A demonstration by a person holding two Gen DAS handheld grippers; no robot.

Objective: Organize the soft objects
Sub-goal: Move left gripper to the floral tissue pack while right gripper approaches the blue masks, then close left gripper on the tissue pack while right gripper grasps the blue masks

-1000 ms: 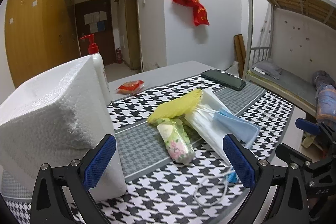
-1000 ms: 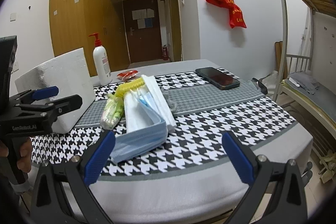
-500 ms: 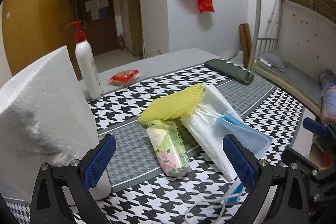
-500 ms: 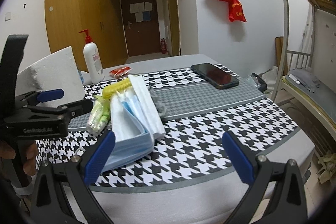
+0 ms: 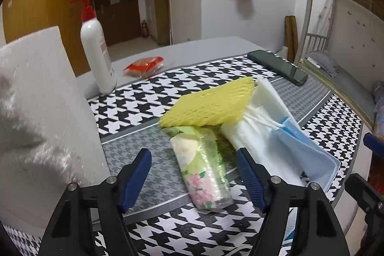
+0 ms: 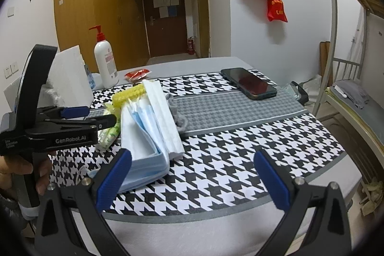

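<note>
A green tissue pack with pink flowers (image 5: 204,164) lies on the houndstooth cloth, its near end between the fingers of my open left gripper (image 5: 194,176). A yellow foam net (image 5: 208,103) rests on its far end. A stack of white and blue face masks (image 5: 276,136) lies to the right. In the right wrist view the mask stack (image 6: 148,126) sits just ahead of my open, empty right gripper (image 6: 192,174). The left gripper (image 6: 79,118) shows there at the left, over the tissue pack (image 6: 109,133). A grey cloth (image 6: 177,112) lies beside the masks.
A large white foam block (image 5: 40,126) stands at the left. A pump bottle (image 5: 97,56) and a red snack packet (image 5: 144,64) are behind. A dark phone (image 6: 249,83) lies at the far right of the cloth. A bunk bed (image 6: 350,78) stands to the right.
My left gripper has moved forward and right, away from the foam block, onto the tissue pack, and its fingers have narrowed. The right gripper has crept slightly toward the masks.
</note>
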